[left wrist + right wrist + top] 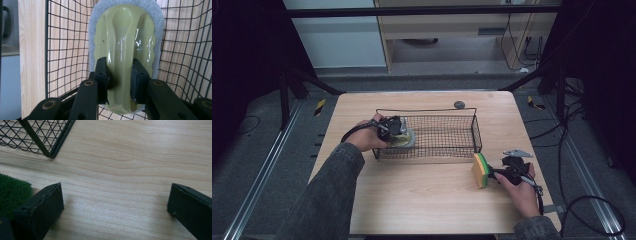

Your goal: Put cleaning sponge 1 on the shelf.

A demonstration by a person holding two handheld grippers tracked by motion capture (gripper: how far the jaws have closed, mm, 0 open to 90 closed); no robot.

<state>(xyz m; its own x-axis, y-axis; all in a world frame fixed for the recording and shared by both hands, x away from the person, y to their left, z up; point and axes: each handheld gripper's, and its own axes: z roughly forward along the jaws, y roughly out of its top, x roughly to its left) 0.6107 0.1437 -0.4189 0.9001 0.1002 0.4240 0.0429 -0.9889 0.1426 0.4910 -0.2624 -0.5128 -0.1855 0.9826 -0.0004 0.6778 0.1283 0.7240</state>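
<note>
A scrubber with a glossy yellow-green handle (125, 37) and a pale grey pad (408, 140) sits at the left end of a black wire basket (476, 131). My left gripper (120, 75) is shut on that handle, and in the high view it (393, 127) reaches over the basket's left wall. A yellow sponge with a green scouring face (480, 170) stands on edge on the table in front of the basket's right corner. My right gripper (115, 205) is open just beside it, with bare wood between the jaws. The sponge's green face (11, 193) lies outside its left jaw.
The light wooden table (412, 200) has open room in front of the basket. A small grey round object (459, 104) lies behind the basket near the far edge. A basket corner (37, 137) lies just ahead of my right gripper.
</note>
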